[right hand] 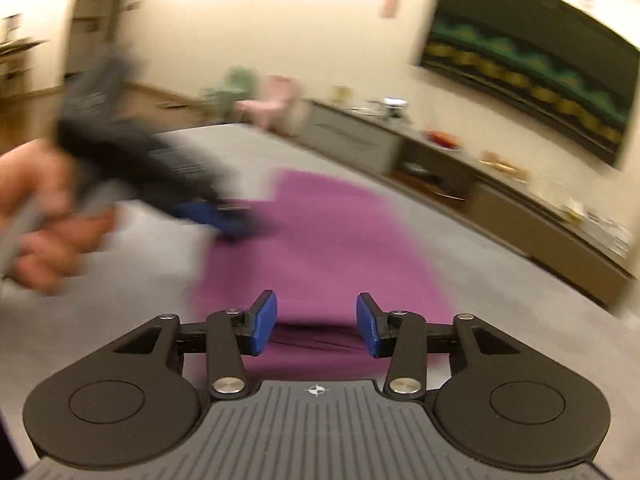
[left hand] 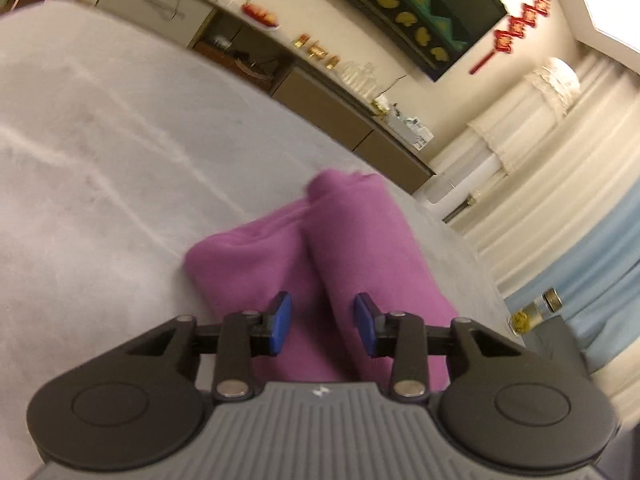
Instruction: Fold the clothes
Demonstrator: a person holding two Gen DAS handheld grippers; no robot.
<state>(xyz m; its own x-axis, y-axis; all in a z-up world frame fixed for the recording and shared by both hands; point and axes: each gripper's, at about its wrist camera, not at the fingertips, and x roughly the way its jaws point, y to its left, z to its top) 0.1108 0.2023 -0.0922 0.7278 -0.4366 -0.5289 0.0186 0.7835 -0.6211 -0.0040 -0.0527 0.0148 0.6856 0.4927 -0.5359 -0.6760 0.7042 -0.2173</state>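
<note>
Fold seemingly near finished: purple garment [left hand: 320, 248] already bundled on grey bed [left hand: 100, 140]. Left gripper [left hand: 322, 326] and right gripper [right hand: 316, 322] both spread, empty. Next, probably 1 tidy final tuck.

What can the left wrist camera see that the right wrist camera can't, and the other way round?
Only the left wrist view shows the pale curtains and a jar by the bed's edge. Only the right wrist view shows the person's hand holding the left gripper, blurred, plus pink and green chairs. Both show the folded purple garment on the grey bed cover, the long sideboard, and open blue fingers.
</note>
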